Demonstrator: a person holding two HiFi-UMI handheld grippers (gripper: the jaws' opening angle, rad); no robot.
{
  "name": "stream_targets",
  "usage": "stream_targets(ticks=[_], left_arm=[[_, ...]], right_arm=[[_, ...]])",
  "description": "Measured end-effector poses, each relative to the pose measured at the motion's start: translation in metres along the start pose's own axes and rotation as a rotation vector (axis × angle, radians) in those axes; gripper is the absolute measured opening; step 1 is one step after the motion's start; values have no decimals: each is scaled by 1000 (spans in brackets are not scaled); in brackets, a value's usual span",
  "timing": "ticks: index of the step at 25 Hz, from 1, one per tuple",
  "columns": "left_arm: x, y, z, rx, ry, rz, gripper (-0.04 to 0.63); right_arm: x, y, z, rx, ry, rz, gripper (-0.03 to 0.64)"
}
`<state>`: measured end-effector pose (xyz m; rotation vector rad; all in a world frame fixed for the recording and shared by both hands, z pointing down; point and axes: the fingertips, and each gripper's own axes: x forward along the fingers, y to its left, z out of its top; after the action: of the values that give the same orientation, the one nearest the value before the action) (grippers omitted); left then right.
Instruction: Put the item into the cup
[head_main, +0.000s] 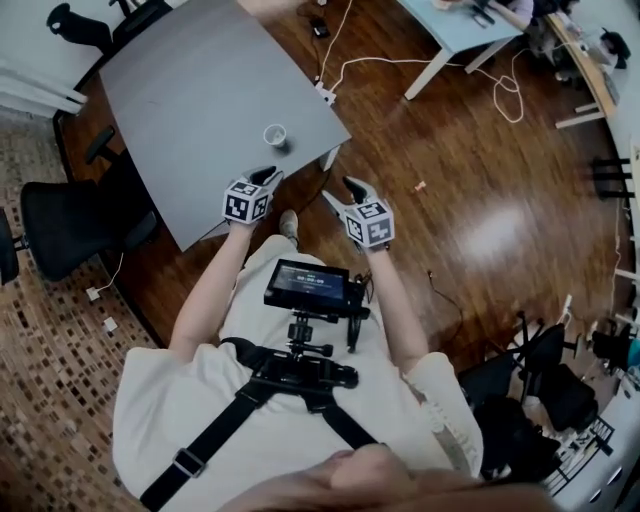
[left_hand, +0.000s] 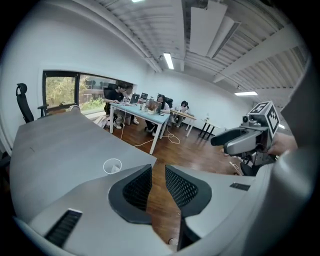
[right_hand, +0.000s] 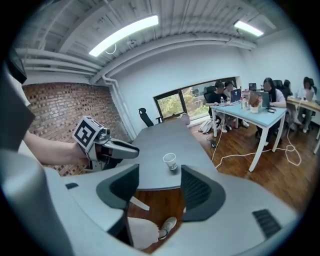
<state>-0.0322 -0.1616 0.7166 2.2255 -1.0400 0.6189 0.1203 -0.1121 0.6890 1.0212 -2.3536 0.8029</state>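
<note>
Left gripper: partly open, just a narrow slit between the mesh pads. Holds nothing, touches nothing. Shows only wood floor through the slit. Hangs in the air at the near edge of the grey table, pointing forward and down.

Right gripper: wide open, clearly wider than the left. Also empty, also in contact with nothing. Frames the table's near edge and the cup between its jaws from a distance, with a shoe and floor lower down. Sits just right of the left gripper in the head view, off the table corner and over the floor. Roughly level with the left one, side by side, not touching.

Cup: white, upright, on the table close to its near right edge. Ahead of both grippers and clear of both. Possibly something pale inside, going by the left gripper view; too small to call.

Item: not confirmed anywhere. Small light piece on the floor right of the table, well apart from cup and grippers. Possibly the item, not confirmable.

Both grippers held out in front of the person, beyond a chest-mounted monitor.
</note>
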Motion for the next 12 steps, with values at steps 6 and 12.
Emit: stream_targets(ticks=[6,12], left_arm=[[-11,-76,-51,-19,21,10,89],[-31,-128,-91,-19,39,24,89]], right_arm=[[-63,1,-40,0,-15,5,278],[-110,-6,-78,-13,-18,-15,278]])
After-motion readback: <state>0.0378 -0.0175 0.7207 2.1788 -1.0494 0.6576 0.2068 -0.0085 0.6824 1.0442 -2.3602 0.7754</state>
